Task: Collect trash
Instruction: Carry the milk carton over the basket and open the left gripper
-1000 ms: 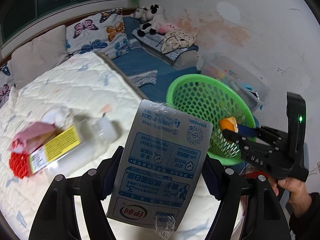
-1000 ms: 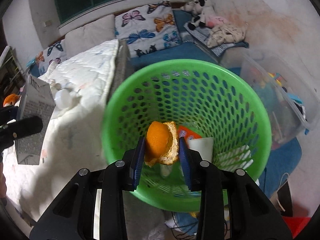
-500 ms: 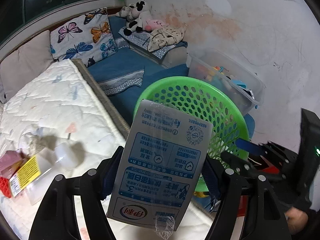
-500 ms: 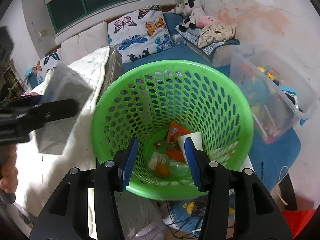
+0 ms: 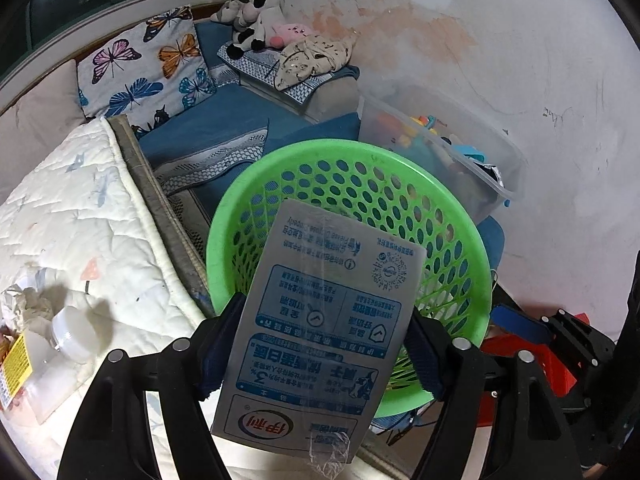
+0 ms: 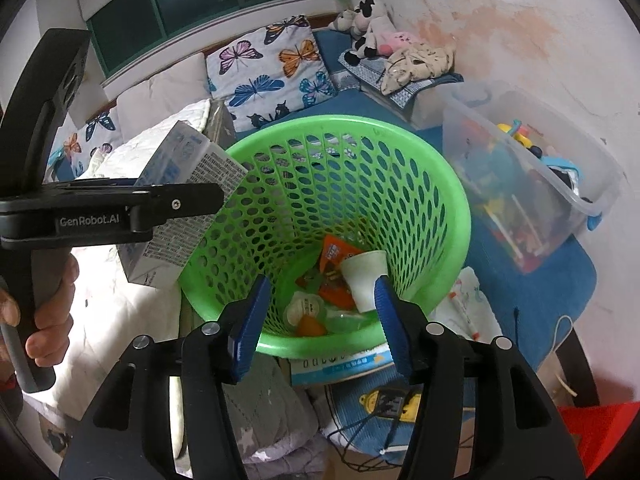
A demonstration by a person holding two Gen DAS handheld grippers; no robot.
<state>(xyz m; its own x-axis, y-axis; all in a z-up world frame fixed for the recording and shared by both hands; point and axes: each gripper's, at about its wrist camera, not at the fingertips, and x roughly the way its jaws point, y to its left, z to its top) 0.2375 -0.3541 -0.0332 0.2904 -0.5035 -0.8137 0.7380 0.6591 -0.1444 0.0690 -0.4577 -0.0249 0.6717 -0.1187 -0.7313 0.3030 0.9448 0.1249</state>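
Observation:
A grey-and-blue milk carton (image 5: pixel 320 320) sits upside down between the pads of my left gripper (image 5: pixel 324 340), whose jaws are opening while the pads still touch its sides. It hangs over the near left rim of the green mesh basket (image 5: pixel 348 146). The right wrist view shows that carton (image 6: pixel 188 152) at the basket (image 6: pixel 340 120) rim's left side. My right gripper (image 6: pixel 320 312) hovers over the basket's near side, jaws opening, nothing between them. At the basket's bottom lie an orange peel (image 6: pixel 310 326), a paper cup (image 6: pixel 366 276) and an orange wrapper (image 6: pixel 336 256).
A white quilted mattress (image 5: pixel 80 220) lies left of the basket, with a plastic bottle (image 5: pixel 68 332) and crumpled scraps on it. A clear toy bin (image 6: pixel 520 184) stands to the right by the wall. Butterfly pillows (image 5: pixel 140 68) and plush toys are behind. A person's hand (image 6: pixel 44 320) grips the left handle.
The right gripper let go of the orange peel, which now lies in the basket, and its jaws spread. The left gripper carried the carton rightward from the bed to the basket's rim.

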